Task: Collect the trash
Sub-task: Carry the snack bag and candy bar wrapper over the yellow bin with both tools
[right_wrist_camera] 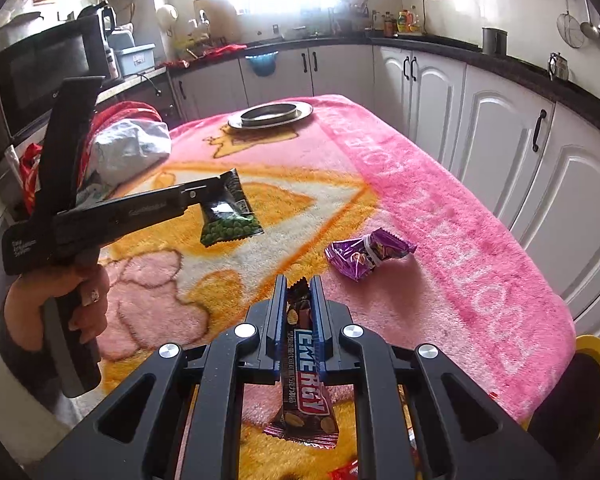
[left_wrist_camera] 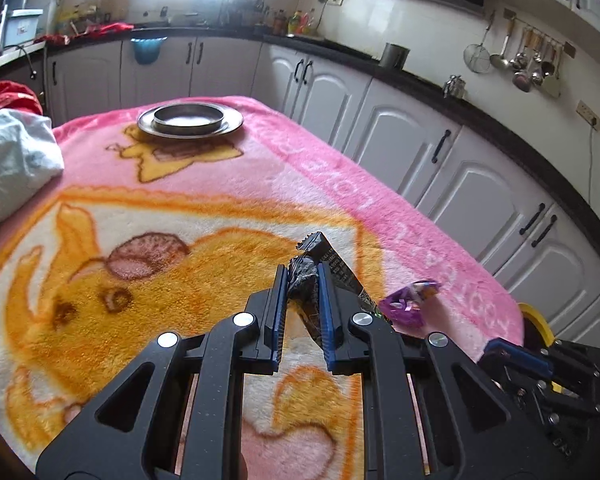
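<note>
My left gripper [left_wrist_camera: 303, 270] is shut on a black snack packet with green peas [left_wrist_camera: 325, 259] and holds it above the table; from the right wrist view the packet [right_wrist_camera: 229, 212] hangs from that gripper [right_wrist_camera: 204, 194]. My right gripper [right_wrist_camera: 298, 284] is shut on a brown energy bar wrapper [right_wrist_camera: 304, 380], lifted over the near table edge. A crumpled purple wrapper [right_wrist_camera: 366, 252] lies on the pink blanket, ahead and right of my right gripper; it also shows in the left wrist view [left_wrist_camera: 408, 302].
A pink and orange blanket [right_wrist_camera: 440, 216] covers the table. A steel plate with a bowl [left_wrist_camera: 190, 120] sits at the far end. A white cloth bundle [left_wrist_camera: 14, 160] lies at the left edge. A yellow bin [right_wrist_camera: 598, 364] stands by the near right corner. White cabinets run along the right.
</note>
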{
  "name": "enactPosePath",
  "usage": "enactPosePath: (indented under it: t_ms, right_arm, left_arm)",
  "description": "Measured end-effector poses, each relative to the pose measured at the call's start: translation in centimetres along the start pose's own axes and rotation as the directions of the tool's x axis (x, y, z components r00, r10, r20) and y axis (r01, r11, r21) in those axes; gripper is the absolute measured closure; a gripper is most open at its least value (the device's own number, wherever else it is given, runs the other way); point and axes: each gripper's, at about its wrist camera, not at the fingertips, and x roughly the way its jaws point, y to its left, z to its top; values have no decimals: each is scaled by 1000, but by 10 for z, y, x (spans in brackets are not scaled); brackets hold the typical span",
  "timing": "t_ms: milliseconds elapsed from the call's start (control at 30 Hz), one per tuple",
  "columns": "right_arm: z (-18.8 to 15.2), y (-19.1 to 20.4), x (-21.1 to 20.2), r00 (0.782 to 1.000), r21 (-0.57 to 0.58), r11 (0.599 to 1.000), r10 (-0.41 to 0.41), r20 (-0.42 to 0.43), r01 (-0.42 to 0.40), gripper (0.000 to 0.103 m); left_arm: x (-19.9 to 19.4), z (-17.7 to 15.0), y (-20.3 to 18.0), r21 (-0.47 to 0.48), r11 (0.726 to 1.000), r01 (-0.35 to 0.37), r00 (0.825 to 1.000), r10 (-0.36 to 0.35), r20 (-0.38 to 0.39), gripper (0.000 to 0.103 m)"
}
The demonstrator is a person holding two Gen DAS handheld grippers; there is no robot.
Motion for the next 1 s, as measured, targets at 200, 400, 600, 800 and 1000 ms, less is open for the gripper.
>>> enactPosePath:
  t_ms: [200, 400, 600, 800, 1000]
  right_arm:
    - [5, -4, -24, 999, 16, 1000, -10, 52, 9, 92]
    - [8, -11, -48, 995, 21, 999, -34, 92, 32, 92]
    - [3, -25, -72, 990, 47, 996, -78, 120, 73, 92]
    - [-4, -48, -94, 983, 78, 991, -122, 135, 113, 92]
    - [-13, -73, -115, 974, 107, 981, -174, 145, 159, 92]
  left_arm:
    - [-16, 4, -21, 30, 999, 32, 999, -33, 32, 94]
    - [-26, 7, -49, 70, 995, 69, 996, -73, 47, 94]
    - [-30, 6, -77, 111, 988, 105, 993, -110, 45, 94]
    - [-30, 2, -107, 152, 979, 138, 989, -145, 40, 94]
    - [-28, -1, -135, 190, 967, 170, 984, -179, 28, 94]
